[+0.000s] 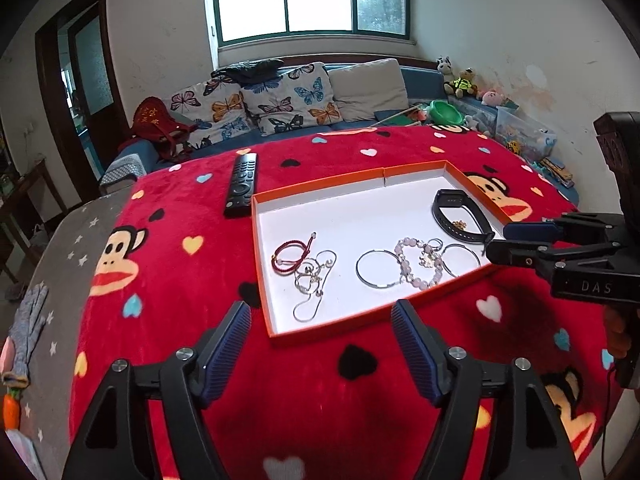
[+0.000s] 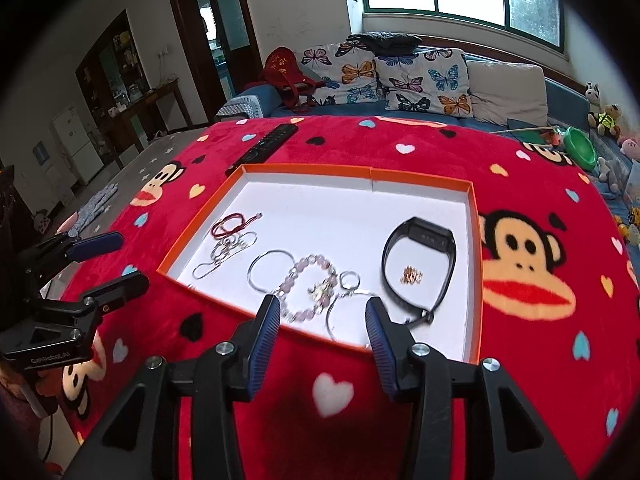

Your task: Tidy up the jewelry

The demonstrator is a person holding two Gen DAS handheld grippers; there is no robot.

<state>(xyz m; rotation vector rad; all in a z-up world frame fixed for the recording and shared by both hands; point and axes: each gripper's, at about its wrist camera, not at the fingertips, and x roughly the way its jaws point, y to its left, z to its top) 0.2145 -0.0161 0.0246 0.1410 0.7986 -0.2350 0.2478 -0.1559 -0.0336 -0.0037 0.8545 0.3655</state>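
Observation:
An orange-rimmed white tray (image 1: pixel 260 248) (image 2: pixel 474 240) lies on the red blanket. Inside it from left to right are a red cord bracelet (image 1: pixel 289 258) (image 2: pixel 226 225), a thin silver chain (image 1: pixel 312 284) (image 2: pixel 224 254), a silver bangle (image 1: pixel 378 269) (image 2: pixel 272 266), a pink bead bracelet (image 1: pixel 420 266) (image 2: pixel 308 288), small silver rings (image 2: pixel 350 280), a black smart band (image 1: pixel 460 216) (image 2: pixel 418 268) and a small gold piece (image 2: pixel 412 276). My left gripper (image 1: pixel 322 312) hovers open over the tray's near edge, empty. My right gripper (image 2: pixel 322 306) is open above the near rim, nothing between its fingers.
A black remote (image 1: pixel 242 184) (image 2: pixel 264 144) lies just beyond the tray's far left corner. A grey glove (image 1: pixel 28 328) rests on the star-patterned cloth at left. A sofa with butterfly cushions (image 1: pixel 280 100) and toys (image 2: pixel 580 144) stands behind the table.

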